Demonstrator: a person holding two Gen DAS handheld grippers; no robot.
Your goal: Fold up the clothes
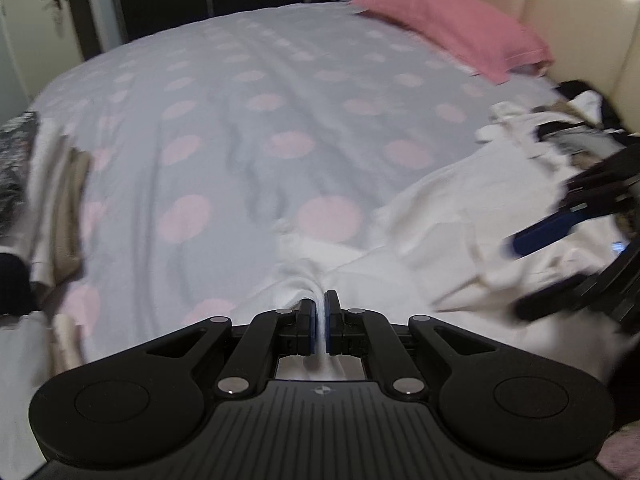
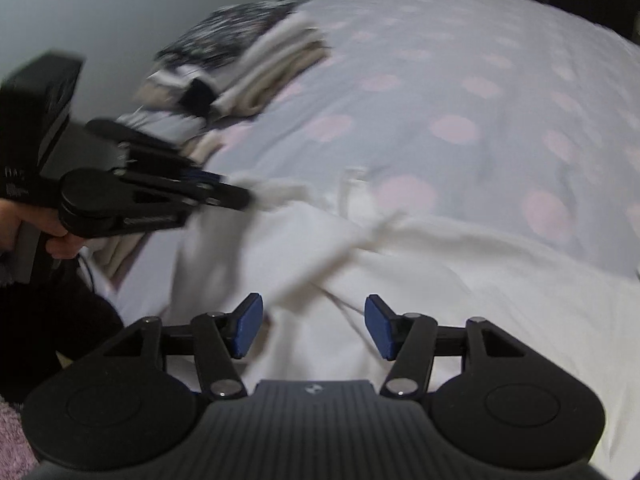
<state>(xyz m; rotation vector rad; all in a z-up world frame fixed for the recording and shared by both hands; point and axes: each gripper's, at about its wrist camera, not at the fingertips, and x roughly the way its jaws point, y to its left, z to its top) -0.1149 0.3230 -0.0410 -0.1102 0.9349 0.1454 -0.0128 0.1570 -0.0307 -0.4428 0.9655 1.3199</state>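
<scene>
Pinching a bunched fold of the white garment [image 1: 420, 240], the left gripper [image 1: 319, 320] anchors one edge for folding. To its right, the right gripper [image 2: 314, 326] hovers over the soft, creased cloth, jaws spread, nothing between them. Beyond lie the pink-dotted bedspread [image 1: 240, 120] and folded stack [image 2: 276, 68].

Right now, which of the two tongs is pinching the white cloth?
The left tongs: their blue pads are squeezed together on a fold of the white cloth. The right tongs are open above the cloth, gripping nothing.
</scene>
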